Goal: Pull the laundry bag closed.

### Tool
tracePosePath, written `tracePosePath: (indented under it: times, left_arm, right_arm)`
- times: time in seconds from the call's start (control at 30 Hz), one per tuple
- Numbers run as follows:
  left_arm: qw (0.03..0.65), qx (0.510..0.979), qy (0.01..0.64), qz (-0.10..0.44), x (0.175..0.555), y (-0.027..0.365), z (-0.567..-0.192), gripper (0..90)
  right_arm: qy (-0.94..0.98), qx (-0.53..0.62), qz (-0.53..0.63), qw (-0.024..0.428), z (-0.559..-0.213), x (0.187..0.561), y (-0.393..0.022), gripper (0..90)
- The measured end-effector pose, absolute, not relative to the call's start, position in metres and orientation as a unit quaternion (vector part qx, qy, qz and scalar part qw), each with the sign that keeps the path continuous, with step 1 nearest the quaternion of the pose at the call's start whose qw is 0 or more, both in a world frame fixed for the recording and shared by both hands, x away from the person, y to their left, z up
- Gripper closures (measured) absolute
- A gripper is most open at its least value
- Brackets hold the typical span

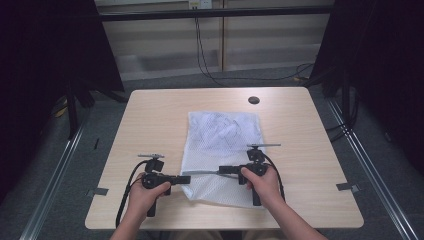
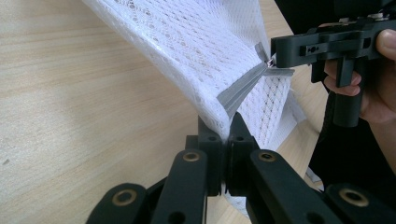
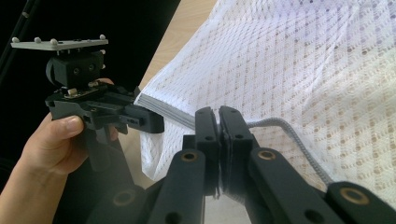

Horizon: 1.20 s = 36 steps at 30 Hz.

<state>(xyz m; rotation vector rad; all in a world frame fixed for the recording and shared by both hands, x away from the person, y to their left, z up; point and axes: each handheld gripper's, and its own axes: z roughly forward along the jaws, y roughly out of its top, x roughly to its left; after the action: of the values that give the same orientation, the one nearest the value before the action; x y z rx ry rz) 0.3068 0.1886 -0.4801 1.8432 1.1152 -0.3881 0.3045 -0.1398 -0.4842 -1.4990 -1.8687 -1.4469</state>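
Observation:
A white mesh bag (image 1: 222,135) lies flat in the middle of the light wooden table (image 1: 150,115). Its near left part is lifted between the two grippers. My left gripper (image 1: 186,179) is shut on the bag's left edge, and the mesh (image 2: 187,42) rises from its closed jaws (image 2: 228,126). A grey zipper (image 2: 243,88) runs from there to my right gripper (image 2: 275,53), which is shut on the small metal zipper pull. In the right gripper view the jaws (image 3: 218,116) are pressed together over the zipper line, with the left gripper (image 3: 149,122) beyond them.
A round dark grommet (image 1: 254,100) sits in the table near its far edge. A grey cord (image 3: 289,135) lies on the mesh beside the right jaws. Cables (image 1: 210,70) trail on the floor behind the table, and dark curtains hang on both sides.

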Motion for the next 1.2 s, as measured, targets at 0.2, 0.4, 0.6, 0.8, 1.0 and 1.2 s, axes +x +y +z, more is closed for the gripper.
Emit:
tracePosePath:
  times: [0.2,0.4,0.6,0.8,1.0,1.2]
  left_arm:
    - [0.458,0.749,0.452,-0.16,0.3075,0.1891,-0.4801,87.8]
    - [0.457,0.749,0.454,-0.159,0.3084,0.1897,-0.4798,87.9]
    - [0.456,0.748,0.454,-0.163,0.3079,0.1887,-0.4789,87.9]
    - [0.457,0.749,0.451,-0.164,0.3078,0.1887,-0.4786,87.9]
    - [0.454,0.753,0.448,-0.162,0.3079,0.1887,-0.4788,87.8]
    - [0.456,0.746,0.457,-0.164,0.3082,0.1918,-0.4792,87.8]
  right_arm:
    - [-0.659,-0.527,-0.509,0.172,-0.4836,0.3038,-0.1398,87.7]
    - [-0.658,-0.531,-0.505,0.173,-0.4835,0.303,-0.1415,87.7]
    - [-0.658,-0.532,-0.504,0.172,-0.4834,0.3019,-0.1436,87.7]
    - [-0.659,-0.531,-0.505,0.171,-0.4831,0.3012,-0.1443,87.7]
    - [-0.658,-0.529,-0.507,0.171,-0.4831,0.3013,-0.1451,87.7]
    - [-0.653,-0.536,-0.506,0.171,-0.4824,0.3014,-0.1478,87.8]
